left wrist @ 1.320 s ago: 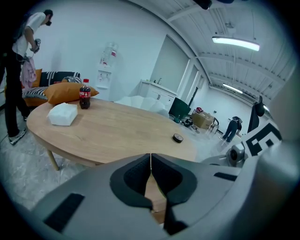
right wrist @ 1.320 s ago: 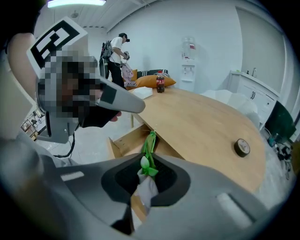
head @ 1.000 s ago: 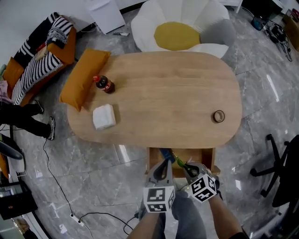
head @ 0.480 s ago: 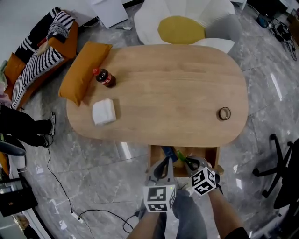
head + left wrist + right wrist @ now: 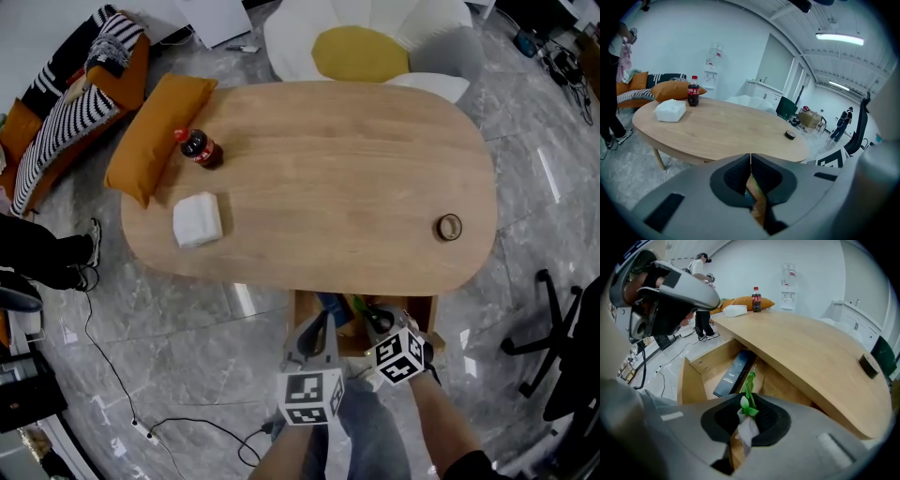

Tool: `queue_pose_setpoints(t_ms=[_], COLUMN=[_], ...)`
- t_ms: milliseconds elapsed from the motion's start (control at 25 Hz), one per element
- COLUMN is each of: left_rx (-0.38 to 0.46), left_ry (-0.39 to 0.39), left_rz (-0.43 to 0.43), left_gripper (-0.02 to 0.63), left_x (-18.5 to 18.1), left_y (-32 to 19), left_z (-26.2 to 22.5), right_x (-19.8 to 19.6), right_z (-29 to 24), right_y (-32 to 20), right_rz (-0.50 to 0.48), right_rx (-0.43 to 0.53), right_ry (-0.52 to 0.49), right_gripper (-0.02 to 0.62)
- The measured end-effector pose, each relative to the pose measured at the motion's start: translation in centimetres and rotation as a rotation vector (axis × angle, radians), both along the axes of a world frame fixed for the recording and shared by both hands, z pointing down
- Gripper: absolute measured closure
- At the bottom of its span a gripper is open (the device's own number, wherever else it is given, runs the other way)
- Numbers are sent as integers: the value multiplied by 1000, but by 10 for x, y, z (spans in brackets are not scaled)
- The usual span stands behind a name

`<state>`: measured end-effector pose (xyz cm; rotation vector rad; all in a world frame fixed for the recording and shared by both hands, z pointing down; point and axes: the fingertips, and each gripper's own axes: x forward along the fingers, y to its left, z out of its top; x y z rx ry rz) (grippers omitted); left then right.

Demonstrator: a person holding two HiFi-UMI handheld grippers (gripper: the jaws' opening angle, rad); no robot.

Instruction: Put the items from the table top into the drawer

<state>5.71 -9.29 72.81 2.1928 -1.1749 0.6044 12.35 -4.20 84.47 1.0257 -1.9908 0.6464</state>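
Observation:
My right gripper [image 5: 375, 324] [image 5: 747, 417] is shut on an artificial flower [image 5: 749, 394] with a green stem and a white part at the pads. The stem [image 5: 357, 308] reaches down into the open wooden drawer [image 5: 302, 317] [image 5: 692, 381] under the table's near edge. A dark flat box [image 5: 735, 374] [image 5: 330, 305] lies in the drawer. My left gripper [image 5: 318, 330] [image 5: 750, 165] is shut with nothing in it, beside the right one over the drawer's left part. On the oval table [image 5: 328, 169] stand a cola bottle [image 5: 199, 148] [image 5: 693, 91], a white tissue pack [image 5: 198, 219] [image 5: 670, 110] and a tape roll [image 5: 449, 227] [image 5: 789, 135].
An orange cushion [image 5: 150, 131] leans at the table's far left corner, with a striped couch [image 5: 66, 94] beyond it. A flower-shaped seat [image 5: 366, 42] stands behind the table. A black office chair [image 5: 562, 347] is at the right, and cables [image 5: 141, 412] trail on the floor.
My right gripper has sunk a little toward the drawer with the flower in it. The left gripper has stayed where it was.

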Motion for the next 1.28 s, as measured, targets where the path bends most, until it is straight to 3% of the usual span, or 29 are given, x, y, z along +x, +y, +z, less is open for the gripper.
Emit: queue_pose_setpoints(t_ms=[160,440,640,760,960,1280], left_rx=[-9,-13,-7,-2,1,28], left_ry=[-15,-19,-41,-37,-15,38], left_rz=[-65,-34,-52,-22,-10,37], left_gripper=[591,591,591,591,591,591], left_x=[-14,-14,-22,-18,-10,4], left_y=[-4,-2,-9,-9,-11,-5], left_z=[7,11,11,5,-14,-81], right_x=[-1,1,0,1,3,25], right_z=[10,18,17,8,-25,-133], right_y=[-3,-7,-9,-7,-1,3], right_rz=[9,47,116,139,204,317], right_rx=[-15,-32,-51,-59,-53,44], right_ry=[6,2,-53,-65,-110,-200], right_gripper=[561,536,372,318,266,265])
